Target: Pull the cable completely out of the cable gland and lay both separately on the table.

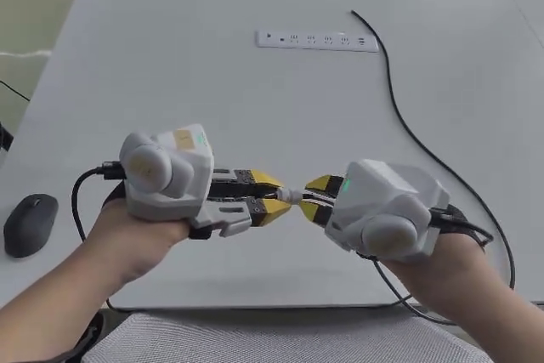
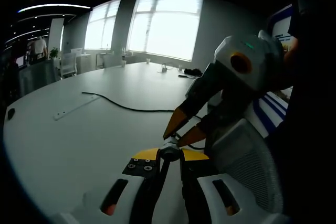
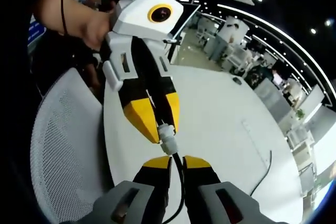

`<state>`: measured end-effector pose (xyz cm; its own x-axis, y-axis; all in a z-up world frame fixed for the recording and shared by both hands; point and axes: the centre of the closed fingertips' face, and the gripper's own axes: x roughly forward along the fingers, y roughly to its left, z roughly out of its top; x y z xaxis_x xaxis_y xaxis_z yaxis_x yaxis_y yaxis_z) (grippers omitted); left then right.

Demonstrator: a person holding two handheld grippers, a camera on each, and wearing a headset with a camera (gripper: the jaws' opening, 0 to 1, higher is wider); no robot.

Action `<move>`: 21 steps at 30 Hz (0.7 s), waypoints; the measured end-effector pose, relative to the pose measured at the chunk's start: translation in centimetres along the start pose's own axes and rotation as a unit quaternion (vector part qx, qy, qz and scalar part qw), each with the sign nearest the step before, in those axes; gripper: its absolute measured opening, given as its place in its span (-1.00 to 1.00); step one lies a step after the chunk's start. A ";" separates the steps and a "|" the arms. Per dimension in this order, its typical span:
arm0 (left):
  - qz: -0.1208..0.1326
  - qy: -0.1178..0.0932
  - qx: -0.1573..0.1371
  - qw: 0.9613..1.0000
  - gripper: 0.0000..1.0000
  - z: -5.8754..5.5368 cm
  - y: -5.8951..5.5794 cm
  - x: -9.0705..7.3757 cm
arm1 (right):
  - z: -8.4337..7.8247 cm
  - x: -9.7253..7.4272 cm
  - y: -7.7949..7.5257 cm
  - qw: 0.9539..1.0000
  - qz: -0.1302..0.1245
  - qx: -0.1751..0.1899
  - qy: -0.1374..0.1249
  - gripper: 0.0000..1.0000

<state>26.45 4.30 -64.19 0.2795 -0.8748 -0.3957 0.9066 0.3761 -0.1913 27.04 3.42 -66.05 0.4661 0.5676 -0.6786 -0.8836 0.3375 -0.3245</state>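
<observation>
Above the table's near edge my two grippers meet tip to tip. My left gripper (image 1: 276, 198) (image 2: 169, 156) comes in from the left, shut on the small white cable gland (image 1: 293, 195) (image 3: 166, 135) (image 2: 169, 149). Facing it from the right, my right gripper (image 1: 313, 198) (image 3: 177, 162) is shut on the thin black cable (image 3: 180, 174), just behind the gland. The cable still enters the gland; its remaining length runs down between the right jaws and is hidden. In the right gripper view the left gripper (image 3: 163, 124) hangs from above.
A white power strip (image 1: 316, 40) lies far back on the grey table (image 1: 212, 99), its black cord (image 1: 399, 112) curving down the right side. A dark mouse (image 1: 30, 224) sits at the left edge. A mesh chair (image 1: 280, 339) stands below the near edge.
</observation>
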 end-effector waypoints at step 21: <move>0.003 -0.005 -0.002 1.000 -0.70 0.2 0.1 0.3 | -0.5 -0.2 -1.0 0.998 -0.020 0.057 -0.008 -0.97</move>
<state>26.69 3.99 -64.11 0.2886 -0.8754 -0.3877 0.9036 0.3830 -0.1921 27.78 2.60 -65.97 0.5021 0.5642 -0.6555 -0.8541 0.4423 -0.2736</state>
